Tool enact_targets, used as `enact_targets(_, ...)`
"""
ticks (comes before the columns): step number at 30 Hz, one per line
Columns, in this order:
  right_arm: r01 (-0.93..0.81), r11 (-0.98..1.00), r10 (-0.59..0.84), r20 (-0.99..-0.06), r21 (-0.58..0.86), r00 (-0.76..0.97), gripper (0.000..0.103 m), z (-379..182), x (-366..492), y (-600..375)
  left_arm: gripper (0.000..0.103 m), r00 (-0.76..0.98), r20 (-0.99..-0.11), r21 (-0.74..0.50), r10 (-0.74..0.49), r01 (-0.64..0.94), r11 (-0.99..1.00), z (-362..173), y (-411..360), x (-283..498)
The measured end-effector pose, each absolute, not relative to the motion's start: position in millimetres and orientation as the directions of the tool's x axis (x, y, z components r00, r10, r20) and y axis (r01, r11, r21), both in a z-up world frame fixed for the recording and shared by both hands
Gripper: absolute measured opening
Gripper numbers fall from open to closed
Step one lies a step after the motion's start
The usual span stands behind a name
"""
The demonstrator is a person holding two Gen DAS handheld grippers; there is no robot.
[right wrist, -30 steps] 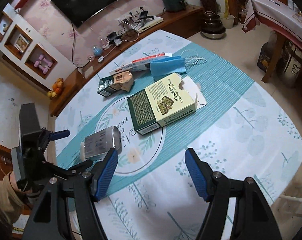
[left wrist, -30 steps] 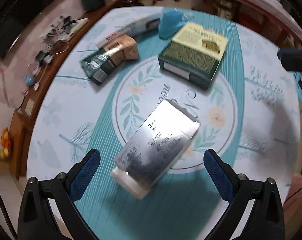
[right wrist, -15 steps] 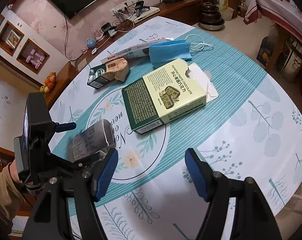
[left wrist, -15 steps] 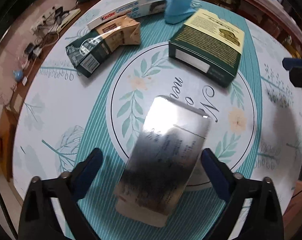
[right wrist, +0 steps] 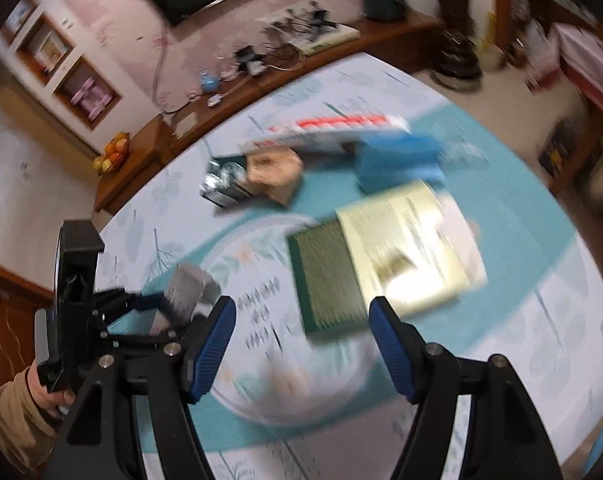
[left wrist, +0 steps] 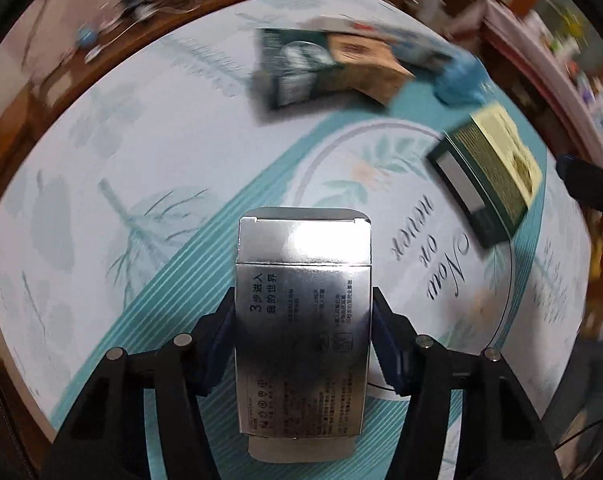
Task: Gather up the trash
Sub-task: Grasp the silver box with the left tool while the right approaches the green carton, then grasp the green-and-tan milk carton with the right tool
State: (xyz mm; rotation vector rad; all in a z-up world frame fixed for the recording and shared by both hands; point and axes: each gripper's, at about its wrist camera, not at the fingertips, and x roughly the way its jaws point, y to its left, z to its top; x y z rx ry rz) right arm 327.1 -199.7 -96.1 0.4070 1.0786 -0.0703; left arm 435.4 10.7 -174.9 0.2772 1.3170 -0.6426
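Note:
My left gripper [left wrist: 303, 316] is shut on a silver carton [left wrist: 303, 320], its blue pads pressed on both long sides. The same carton [right wrist: 185, 286] and the left gripper show at the left of the right wrist view. My right gripper [right wrist: 301, 330] is open and empty, held above the table just in front of the green and cream chocolate box [right wrist: 377, 264]. That box [left wrist: 489, 172] also lies to the right in the left wrist view. A dark green and brown crumpled carton [left wrist: 321, 66], a long white and red box [right wrist: 333, 132] and a blue face mask [right wrist: 397, 156] lie further back.
The round table [left wrist: 101, 184] has a teal and white leaf-pattern cloth. A wooden cabinet [right wrist: 261, 80] with cables and small items runs behind it, with a bowl of fruit [right wrist: 111, 156] at its left end. The right gripper's tip [left wrist: 581, 176] shows at the right edge.
My left gripper has closed onto the silver carton, which now lies straight between the fingers. The right gripper has moved closer over the green and cream box; both views are blurred by motion.

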Motion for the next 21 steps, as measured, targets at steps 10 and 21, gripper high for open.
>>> enact_targets(10, -0.003, 0.993, 0.105, -0.87, 0.118, 0.481, 0.069, -112, 426, -178, 0.06, 0.18, -0.914, -0.287, -0.365, 0.35, 0.892, -167, 70, 464)
enact_targets(21, -0.187, 0.978, -0.002, -0.9, -0.092, 0.435, 0.069, -148, 469, -163, 0.06, 0.195, -0.901, -0.33, -0.388, 0.276, 0.903, -176, 99, 458)
